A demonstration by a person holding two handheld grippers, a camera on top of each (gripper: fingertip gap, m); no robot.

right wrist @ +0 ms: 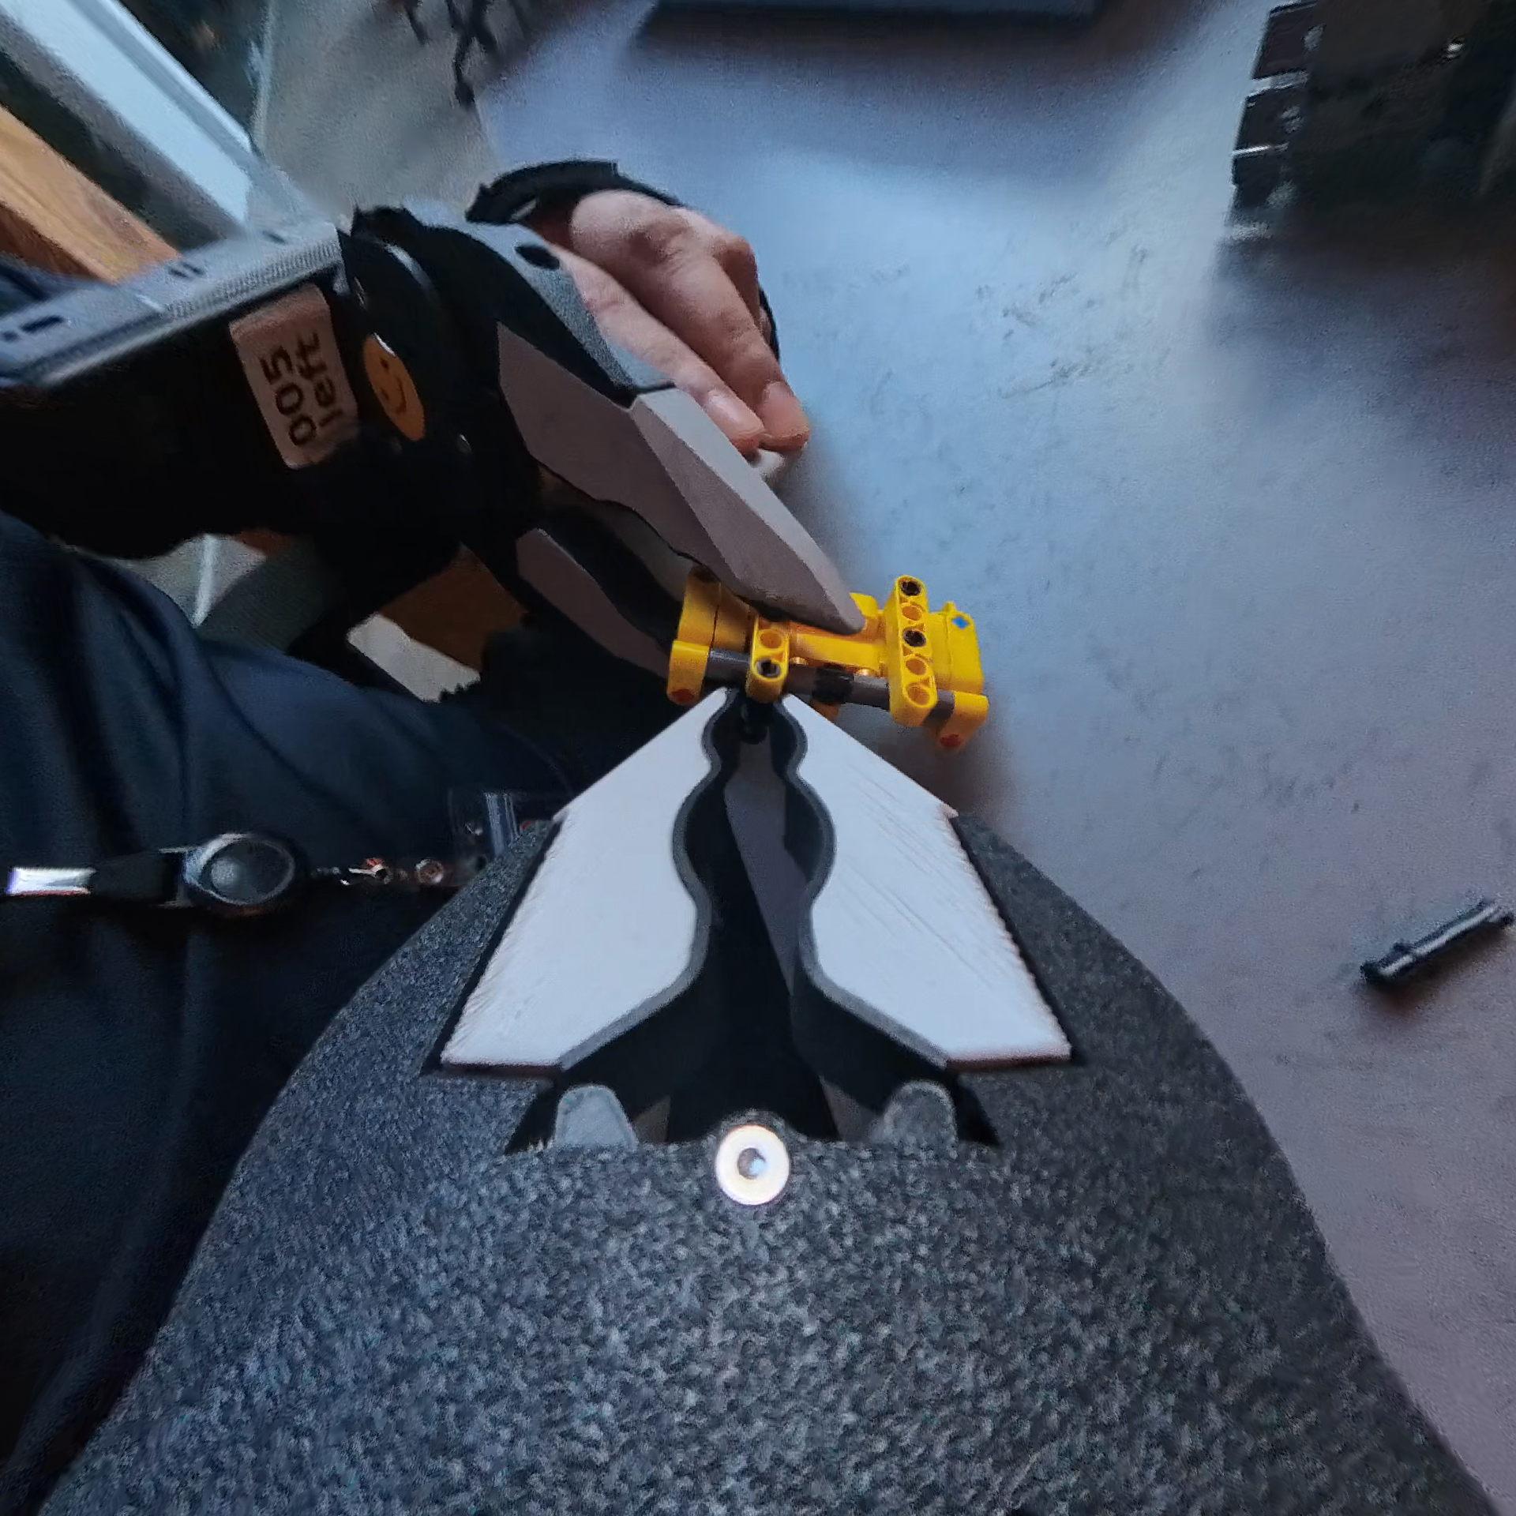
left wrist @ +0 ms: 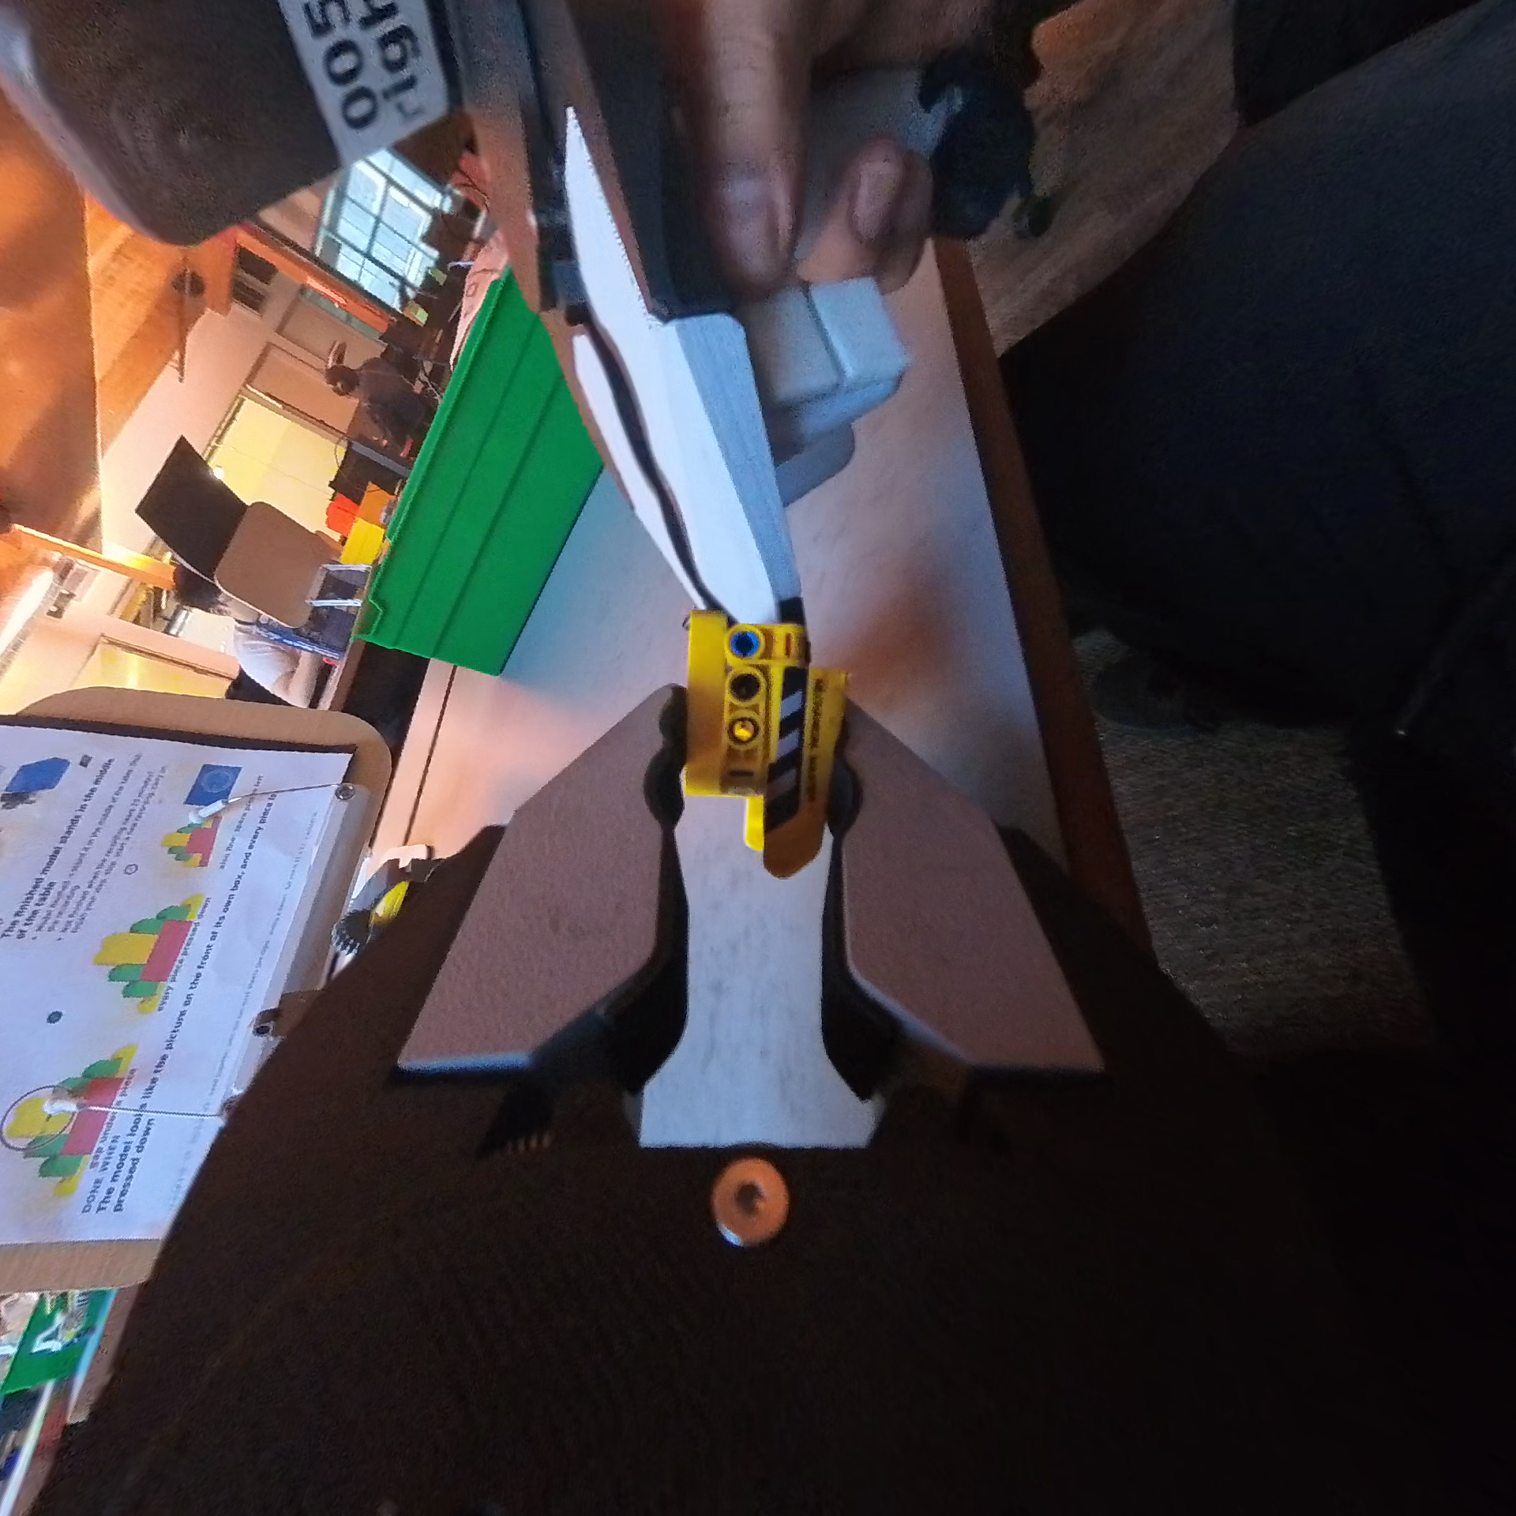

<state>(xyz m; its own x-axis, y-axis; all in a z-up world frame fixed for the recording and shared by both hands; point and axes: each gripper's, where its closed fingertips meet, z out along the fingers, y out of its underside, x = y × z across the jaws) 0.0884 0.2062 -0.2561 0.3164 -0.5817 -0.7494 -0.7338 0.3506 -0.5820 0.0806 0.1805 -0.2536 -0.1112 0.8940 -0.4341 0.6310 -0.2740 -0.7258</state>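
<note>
A yellow toy-brick assembly [left wrist: 751, 722] with holed beams and a black-and-white striped panel is held above the pale table [left wrist: 894, 591]. My left gripper [left wrist: 755, 759] is shut on it, one finger on each side. It also shows in the right wrist view [right wrist: 771, 648], clamping the assembly [right wrist: 902, 648] from the upper left. My right gripper [right wrist: 751, 707] is shut on a small black pin [right wrist: 751, 722] at the assembly's underside. In the left wrist view the right gripper [left wrist: 759, 603] comes down from above, held by a hand [left wrist: 763, 148], with its tips touching the assembly's top.
A green bin [left wrist: 484, 509] stands at the table's far side. A printed instruction sheet [left wrist: 164, 943] on a board is at the left, with a small black gear [left wrist: 353, 931] beside it. A loose black pin [right wrist: 1436, 939] lies on the table at the right. The table edge [left wrist: 1042, 574] borders carpet.
</note>
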